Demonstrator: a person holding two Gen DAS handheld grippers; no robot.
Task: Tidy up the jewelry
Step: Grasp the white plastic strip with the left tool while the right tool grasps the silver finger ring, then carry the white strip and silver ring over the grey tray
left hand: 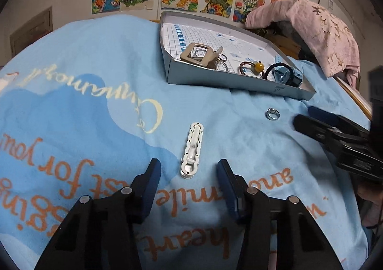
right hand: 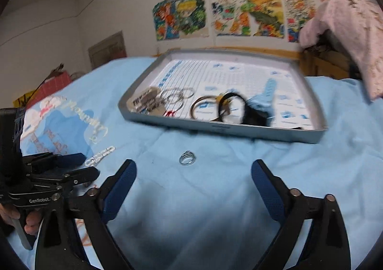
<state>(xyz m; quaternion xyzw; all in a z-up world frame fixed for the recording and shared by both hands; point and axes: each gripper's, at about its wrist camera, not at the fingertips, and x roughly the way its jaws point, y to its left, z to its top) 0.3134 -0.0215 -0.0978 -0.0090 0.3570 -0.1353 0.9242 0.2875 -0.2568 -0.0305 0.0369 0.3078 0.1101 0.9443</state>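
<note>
Surface: blue blanket (left hand: 100, 112), grey tray (left hand: 239, 83) on it.
Left gripper (left hand: 189, 169): released, around white hair clip (left hand: 192, 150).
Right gripper (right hand: 194, 169): released, near silver ring (right hand: 187, 157).

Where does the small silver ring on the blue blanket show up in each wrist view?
Left wrist: silver ring right of centre, below the grey tray.
Right wrist: ring centre, between the open fingers, below the tray.
Shared landmark: the tray's near wall.

Both wrist views look low and forward across the blue blanket (left hand: 95, 107), sharing the tray (right hand: 239, 132).
</note>
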